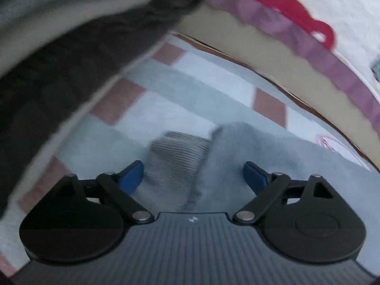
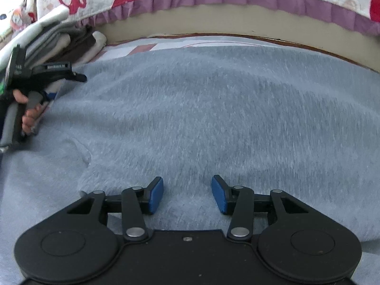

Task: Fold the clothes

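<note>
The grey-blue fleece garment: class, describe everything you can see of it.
The grey-blue fleece garment looks soft and fuzzy, spread nearly flat with gentle wrinkles over the checked mat. A ribbed grey cuff ends one part. The open left gripper brackets that cuff; the open right gripper sits over the body.

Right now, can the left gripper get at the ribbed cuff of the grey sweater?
Probably yes. The left gripper is open, and the ribbed cuff of the grey sweater lies between and just ahead of its fingers, with nothing covering it. The blur makes contact impossible to judge.
</note>
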`<state>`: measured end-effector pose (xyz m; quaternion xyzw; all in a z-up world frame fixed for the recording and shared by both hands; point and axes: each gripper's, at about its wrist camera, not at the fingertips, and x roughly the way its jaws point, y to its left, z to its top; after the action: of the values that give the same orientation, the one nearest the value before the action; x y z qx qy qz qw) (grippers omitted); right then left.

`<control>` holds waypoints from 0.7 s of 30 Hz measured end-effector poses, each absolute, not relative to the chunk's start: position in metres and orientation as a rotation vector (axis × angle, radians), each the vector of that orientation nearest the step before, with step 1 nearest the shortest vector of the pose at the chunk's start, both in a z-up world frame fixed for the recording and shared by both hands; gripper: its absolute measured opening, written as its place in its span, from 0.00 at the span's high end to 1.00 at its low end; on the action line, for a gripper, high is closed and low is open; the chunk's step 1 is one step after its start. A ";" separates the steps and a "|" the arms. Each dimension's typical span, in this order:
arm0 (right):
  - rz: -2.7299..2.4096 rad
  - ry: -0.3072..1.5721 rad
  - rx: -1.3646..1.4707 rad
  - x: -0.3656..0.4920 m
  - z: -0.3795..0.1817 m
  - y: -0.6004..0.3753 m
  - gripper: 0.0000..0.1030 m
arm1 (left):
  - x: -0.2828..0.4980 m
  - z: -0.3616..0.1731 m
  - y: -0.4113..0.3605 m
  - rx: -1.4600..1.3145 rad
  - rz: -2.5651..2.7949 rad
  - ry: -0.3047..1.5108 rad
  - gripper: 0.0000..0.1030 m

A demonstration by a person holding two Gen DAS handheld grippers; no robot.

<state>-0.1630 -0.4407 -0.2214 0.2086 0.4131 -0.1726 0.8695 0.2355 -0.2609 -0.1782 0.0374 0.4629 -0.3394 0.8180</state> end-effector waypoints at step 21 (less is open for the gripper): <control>-0.239 0.669 0.857 -0.167 -0.189 -0.454 0.46 | 0.000 -0.123 -0.236 0.688 -1.204 0.571 0.60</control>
<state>-0.1672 -0.4536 -0.1885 0.4065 0.3176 -0.1133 0.8491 0.0000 -0.2364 -0.1228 0.3127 0.2594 -0.5471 0.7319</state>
